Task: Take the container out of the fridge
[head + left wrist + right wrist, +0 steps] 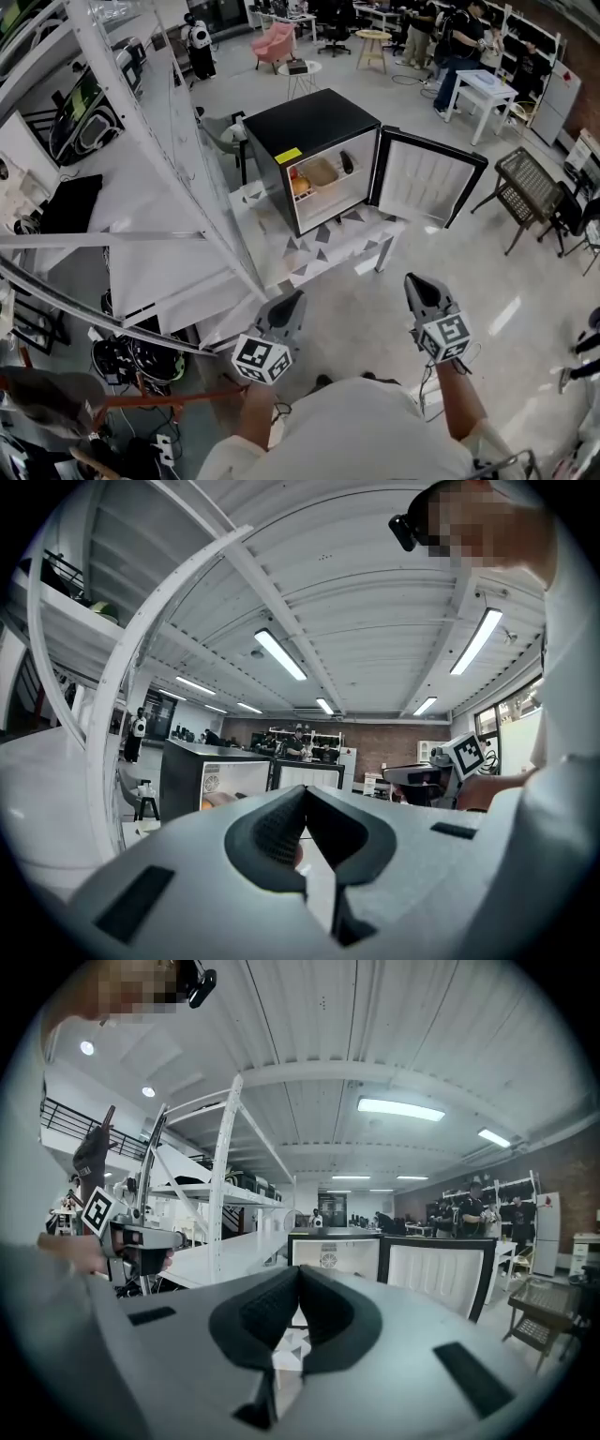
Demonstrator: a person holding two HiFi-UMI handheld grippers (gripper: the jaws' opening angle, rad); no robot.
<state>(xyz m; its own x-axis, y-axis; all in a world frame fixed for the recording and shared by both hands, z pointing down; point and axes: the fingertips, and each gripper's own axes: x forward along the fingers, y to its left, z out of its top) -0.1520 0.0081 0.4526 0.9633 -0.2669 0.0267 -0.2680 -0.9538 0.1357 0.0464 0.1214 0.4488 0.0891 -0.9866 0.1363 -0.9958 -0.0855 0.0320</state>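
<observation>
Container [321, 172], tan, is shown inside the open fridge [309, 127] on the desk [323, 246], well ahead of left gripper [292, 302] and right gripper [420, 284]. Both pairs of jaws are pressed together, empty. Left gripper is judged better aligned; the swung-out door [427, 183] stands before the right gripper.
</observation>
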